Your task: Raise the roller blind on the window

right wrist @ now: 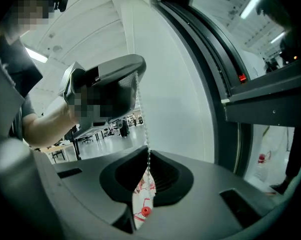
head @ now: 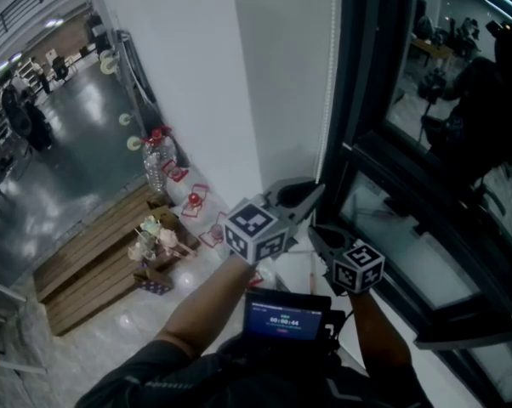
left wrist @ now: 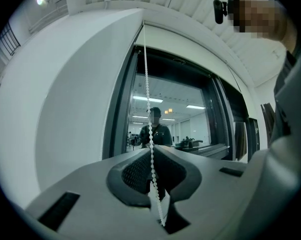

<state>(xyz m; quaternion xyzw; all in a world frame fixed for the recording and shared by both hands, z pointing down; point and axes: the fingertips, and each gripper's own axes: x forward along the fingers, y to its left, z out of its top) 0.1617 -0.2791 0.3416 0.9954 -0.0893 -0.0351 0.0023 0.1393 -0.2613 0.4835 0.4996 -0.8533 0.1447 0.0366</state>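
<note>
The left tongs and, below them, the right tongs each pinch the thin white bead chain that hangs just beside the dark window frame, likely so that alternate downward pulls can wind the roller blind up. The head view shows only this stacking beside the frame. The gripper views show beads clamped inside each pair, and the left one follows the chain to the frame's top, where no blind is discernible.
</note>
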